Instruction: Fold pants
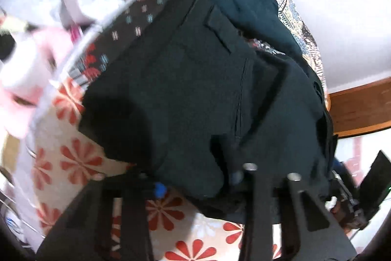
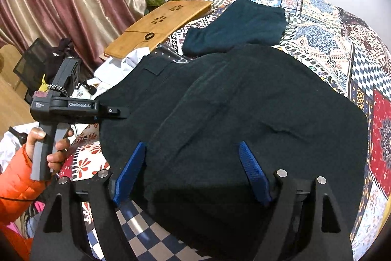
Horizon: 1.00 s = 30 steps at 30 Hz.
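Dark pants (image 2: 244, 114) spread on patterned bed (image 2: 342, 45): soft, limp, light, best taken at doubled hem or waistband edge; left gripper (image 1: 195, 184) clamped on fabric edge, right gripper (image 2: 193, 173) apart above cloth.

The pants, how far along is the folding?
Done: the pants lie on the bed, one layer already doubled over. In hand: the left gripper is at their edge, fabric between its jaws; the right gripper is open. Left: further folds.
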Available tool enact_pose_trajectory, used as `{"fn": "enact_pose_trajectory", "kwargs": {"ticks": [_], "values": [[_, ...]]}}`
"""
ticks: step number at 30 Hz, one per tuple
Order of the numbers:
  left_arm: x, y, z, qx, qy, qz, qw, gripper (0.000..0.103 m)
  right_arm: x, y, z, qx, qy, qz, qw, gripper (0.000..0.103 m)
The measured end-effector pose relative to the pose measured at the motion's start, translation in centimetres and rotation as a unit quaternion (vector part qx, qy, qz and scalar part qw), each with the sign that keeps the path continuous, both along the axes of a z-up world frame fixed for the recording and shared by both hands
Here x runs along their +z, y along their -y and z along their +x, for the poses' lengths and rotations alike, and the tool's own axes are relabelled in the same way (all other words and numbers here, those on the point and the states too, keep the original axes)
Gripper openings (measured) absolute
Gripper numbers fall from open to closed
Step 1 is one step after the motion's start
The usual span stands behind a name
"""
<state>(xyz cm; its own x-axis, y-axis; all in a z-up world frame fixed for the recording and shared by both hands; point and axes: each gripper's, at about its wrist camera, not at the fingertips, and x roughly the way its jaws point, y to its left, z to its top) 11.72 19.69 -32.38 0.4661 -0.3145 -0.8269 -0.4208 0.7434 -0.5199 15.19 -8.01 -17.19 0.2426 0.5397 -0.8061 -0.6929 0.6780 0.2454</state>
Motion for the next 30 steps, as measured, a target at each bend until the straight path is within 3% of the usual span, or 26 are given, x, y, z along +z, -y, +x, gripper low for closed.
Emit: {"fn": "enact_pose_trajectory", "kwargs": {"ticks": [4,6,10,13,18,22,26,30], "values": [[3.9,1.1,-0.3,-0.012,0.039,0.098,0.9943,0.023,0.1,0.1,-0.1,-0.007,-0.002,0.002,1.000,0.077],[6.6,2.4,-0.2,-0.024,0.067,0.155,0.9853,0.021,0.2,0.1,-0.1,-0.012,-0.003,0.001,1.000,0.077],[12.3,4.5,0.8,-0.048,0.133,0.217,0.9659,0.021,0.5,0.5,0.0,-0.026,-0.010,0.003,1.000,0.077],[15.7,6.0,2.3,-0.063,0.172,0.230,0.9560,0.021,0.8,1.2,0.2,-0.038,-0.021,0.014,0.999,0.077],[21.0,10.5,3.4,-0.107,0.243,0.263,0.9277,0.020,1.7,3.5,0.2,-0.068,-0.026,0.032,0.997,0.077],[23.8,14.4,4.0,-0.145,0.282,0.257,0.9128,0.020,3.0,6.8,0.0,-0.107,-0.015,0.039,0.993,0.077],[24.9,19.3,5.4,-0.195,0.305,0.240,0.9007,0.019,3.7,11.2,-0.1,-0.156,0.001,0.035,0.987,0.077],[24.1,25.2,6.6,-0.262,0.309,0.223,0.8866,0.018,3.7,15.4,-0.6,-0.202,0.004,0.025,0.979,0.077]]}}
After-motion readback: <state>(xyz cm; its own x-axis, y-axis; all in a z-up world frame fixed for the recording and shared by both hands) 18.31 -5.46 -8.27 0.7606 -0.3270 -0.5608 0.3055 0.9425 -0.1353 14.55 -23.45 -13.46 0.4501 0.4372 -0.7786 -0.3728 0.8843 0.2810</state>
